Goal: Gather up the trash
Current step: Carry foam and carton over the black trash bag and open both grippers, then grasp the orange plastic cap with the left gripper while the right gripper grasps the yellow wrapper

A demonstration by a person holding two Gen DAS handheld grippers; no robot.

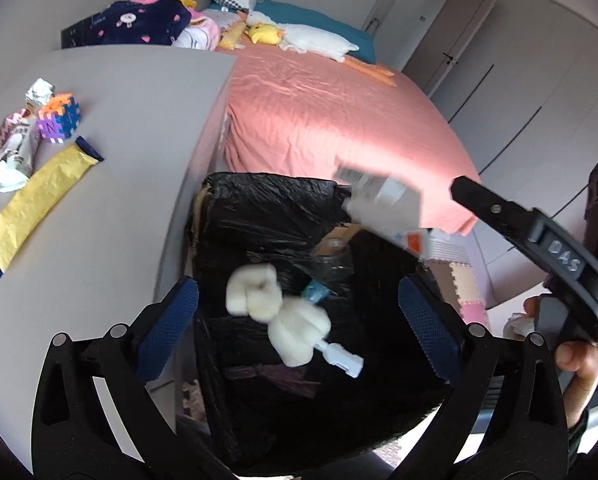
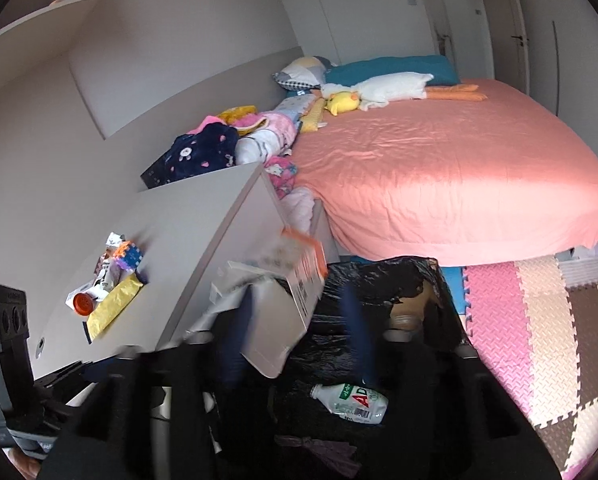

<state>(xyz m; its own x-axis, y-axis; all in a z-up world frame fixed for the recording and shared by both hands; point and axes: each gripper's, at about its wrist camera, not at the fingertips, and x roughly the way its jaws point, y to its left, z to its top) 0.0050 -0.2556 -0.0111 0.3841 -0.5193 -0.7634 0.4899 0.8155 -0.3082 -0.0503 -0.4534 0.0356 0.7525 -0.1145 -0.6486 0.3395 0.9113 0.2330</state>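
My left gripper [image 1: 299, 312] stands open above a bin lined with a black bag [image 1: 259, 208]. A crumpled white wad [image 1: 279, 312] with a white plastic piece hangs blurred and loose between the blue pads [image 1: 171, 320], over the bag. My right gripper [image 1: 463, 192] reaches in from the right. Just past its tip a white and orange carton box [image 1: 383, 200] tumbles, blurred. In the right wrist view my right gripper [image 2: 297, 336] is open and blurred, with the box [image 2: 283, 308] tilted between its fingers above the bin [image 2: 379, 280]. A plastic bottle [image 2: 351, 400] lies inside the bag.
A grey table [image 1: 131, 128] left of the bin carries a yellow wrapper [image 1: 39, 204], a foam cube [image 1: 59, 120], cartons and an orange lid [image 2: 83, 303]. Behind the bin is a pink bed [image 1: 331, 120] with plush toys and clothes. Foam floor mats [image 2: 539, 320] lie on the right.
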